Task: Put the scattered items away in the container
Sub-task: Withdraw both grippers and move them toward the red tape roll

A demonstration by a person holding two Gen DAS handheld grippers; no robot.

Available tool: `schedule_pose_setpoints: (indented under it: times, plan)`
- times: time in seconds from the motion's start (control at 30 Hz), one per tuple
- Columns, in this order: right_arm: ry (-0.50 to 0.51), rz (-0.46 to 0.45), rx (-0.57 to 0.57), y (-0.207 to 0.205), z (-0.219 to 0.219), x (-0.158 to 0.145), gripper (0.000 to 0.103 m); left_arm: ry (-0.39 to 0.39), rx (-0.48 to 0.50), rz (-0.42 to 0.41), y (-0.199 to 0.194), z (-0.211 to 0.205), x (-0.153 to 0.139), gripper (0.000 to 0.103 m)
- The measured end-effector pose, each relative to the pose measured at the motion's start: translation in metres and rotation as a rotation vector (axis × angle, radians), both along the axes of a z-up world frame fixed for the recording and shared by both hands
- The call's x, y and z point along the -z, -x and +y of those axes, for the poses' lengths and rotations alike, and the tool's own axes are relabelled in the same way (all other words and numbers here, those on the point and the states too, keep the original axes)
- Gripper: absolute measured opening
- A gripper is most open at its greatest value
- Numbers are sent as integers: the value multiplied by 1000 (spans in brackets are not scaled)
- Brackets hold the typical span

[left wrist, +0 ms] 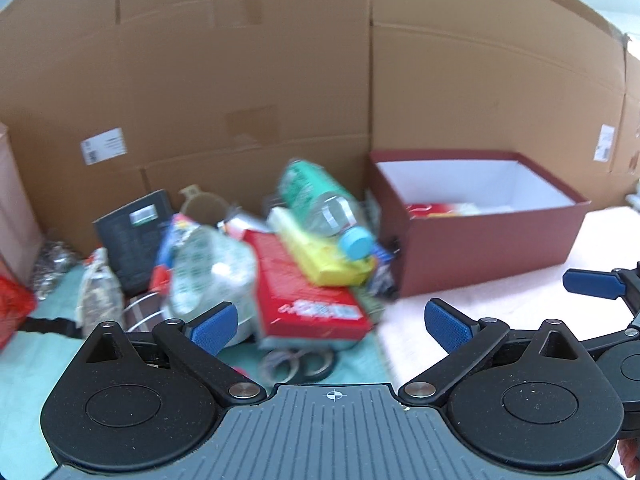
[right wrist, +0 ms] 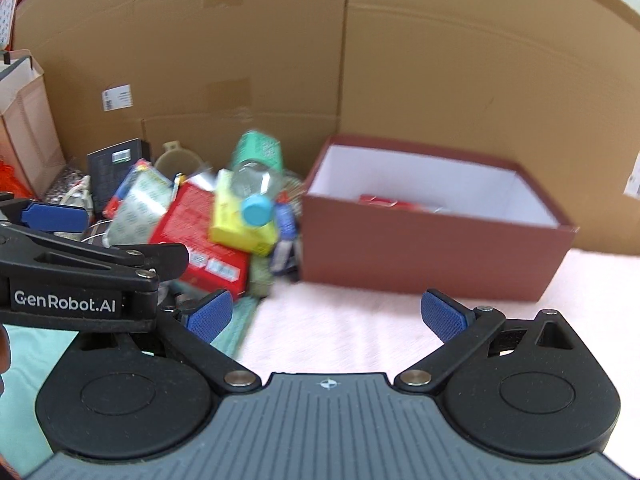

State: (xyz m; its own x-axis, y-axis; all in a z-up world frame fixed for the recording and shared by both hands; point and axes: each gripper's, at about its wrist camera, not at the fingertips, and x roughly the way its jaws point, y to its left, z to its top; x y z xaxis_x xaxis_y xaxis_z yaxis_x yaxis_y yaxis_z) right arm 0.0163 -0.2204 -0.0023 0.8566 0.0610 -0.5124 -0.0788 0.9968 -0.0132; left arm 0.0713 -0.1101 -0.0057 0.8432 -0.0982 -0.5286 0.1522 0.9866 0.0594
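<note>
A dark red box with a white inside [left wrist: 488, 248] [right wrist: 420, 252] stands on the right and holds a red packet [left wrist: 432, 209]. Left of it lies a heap: a clear bottle with a green label and blue cap [left wrist: 324, 200] [right wrist: 256, 184] on a yellow pack [left wrist: 324, 256], a flat red carton [left wrist: 308, 296] [right wrist: 200, 232], and a printed clear bag [left wrist: 208, 264]. My left gripper [left wrist: 330, 326] is open and empty, short of the red carton. My right gripper [right wrist: 327, 314] is open and empty over pink cloth in front of the box.
Tall cardboard sheets [left wrist: 240, 80] wall off the back. A dark book-like pack [left wrist: 132, 236], a red mesh bag [left wrist: 12, 304] and tape rings [left wrist: 296, 364] lie around the heap. Teal cloth [left wrist: 32, 368] covers the left, pink cloth [right wrist: 340, 332] the right. The two grippers are side by side.
</note>
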Motion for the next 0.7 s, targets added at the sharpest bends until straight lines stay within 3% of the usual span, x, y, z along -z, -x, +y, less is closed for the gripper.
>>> schedule_pose_setpoints:
  times: [0.7]
  plan:
    - [-71, 93, -41, 16, 72, 22, 102, -5, -96, 54, 31, 74, 18, 103]
